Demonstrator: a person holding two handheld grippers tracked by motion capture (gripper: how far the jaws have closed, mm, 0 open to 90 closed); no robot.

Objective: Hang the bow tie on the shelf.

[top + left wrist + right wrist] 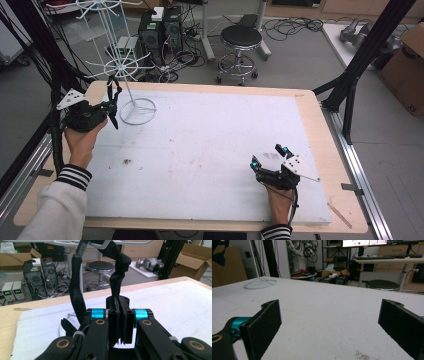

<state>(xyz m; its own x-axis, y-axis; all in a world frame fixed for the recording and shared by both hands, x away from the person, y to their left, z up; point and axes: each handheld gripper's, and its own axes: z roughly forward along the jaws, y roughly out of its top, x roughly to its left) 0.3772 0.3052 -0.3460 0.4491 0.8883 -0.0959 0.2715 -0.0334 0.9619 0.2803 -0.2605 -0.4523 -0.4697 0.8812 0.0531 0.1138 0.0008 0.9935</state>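
Behind table, stool, PC towers, boxes

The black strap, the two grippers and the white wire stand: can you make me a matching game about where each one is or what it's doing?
Things:
1. black strap
2. left gripper
3. right gripper
4. white wire stand

States:
A. fingers wide apart, nothing between them
B. standing at the table's far left corner
C. hanging from a wire arm, lower end pinched
D. fingers closed together on cloth

Pairs: 1-C, 2-D, 3-A, 4-B
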